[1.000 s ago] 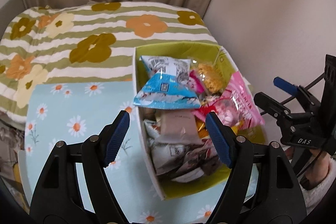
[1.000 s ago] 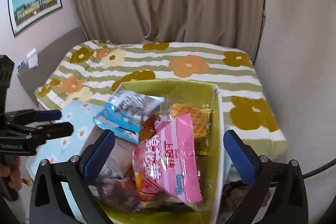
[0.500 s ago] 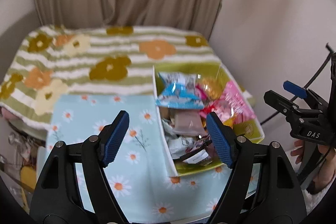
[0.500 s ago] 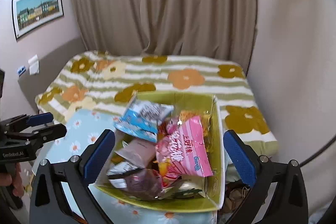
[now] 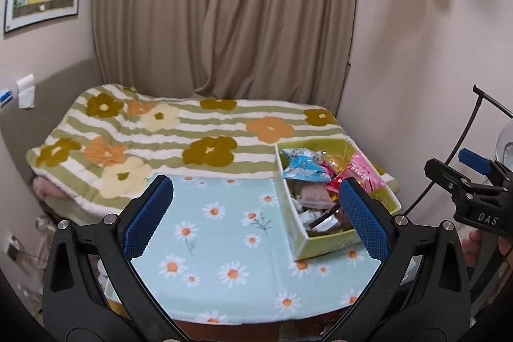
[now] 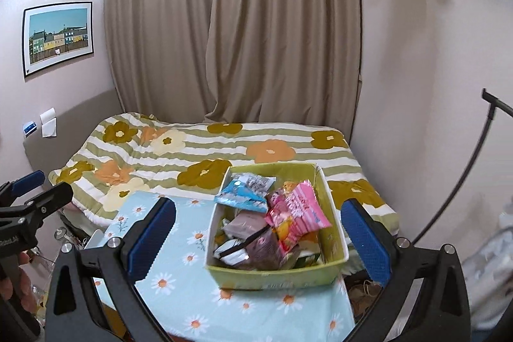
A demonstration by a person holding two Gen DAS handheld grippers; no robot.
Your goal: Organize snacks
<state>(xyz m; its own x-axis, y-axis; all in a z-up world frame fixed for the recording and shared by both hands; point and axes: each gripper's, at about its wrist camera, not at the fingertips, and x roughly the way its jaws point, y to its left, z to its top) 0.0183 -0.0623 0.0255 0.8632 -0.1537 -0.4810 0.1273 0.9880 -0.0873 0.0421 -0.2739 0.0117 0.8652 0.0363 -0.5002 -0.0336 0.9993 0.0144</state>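
A yellow-green box [image 5: 320,242] [image 6: 275,278] stands on the right part of a table with a light blue daisy cloth [image 5: 224,233] [image 6: 179,278]. It is heaped with snack packets, with a blue packet [image 5: 304,169] [image 6: 243,193] and a pink packet [image 5: 365,172] [image 6: 301,210] on top. My left gripper [image 5: 255,181] [image 6: 53,181] hovers back from the table, its jaws opening wide with nothing between them. To the right of the box, my right gripper [image 6: 258,202] [image 5: 447,161] is open and empty, also held back from the box.
A bed with a green-striped flower blanket [image 5: 198,137] lies behind the table, in front of a beige curtain [image 5: 224,21]. The wall [image 5: 416,53] runs close to the right of the box. A black curved rod [image 6: 465,181] stands at the right.
Both grippers have drawn back and up from the box, which now looks smaller and farther away. The left jaws have spread much wider. The snacks have not moved.
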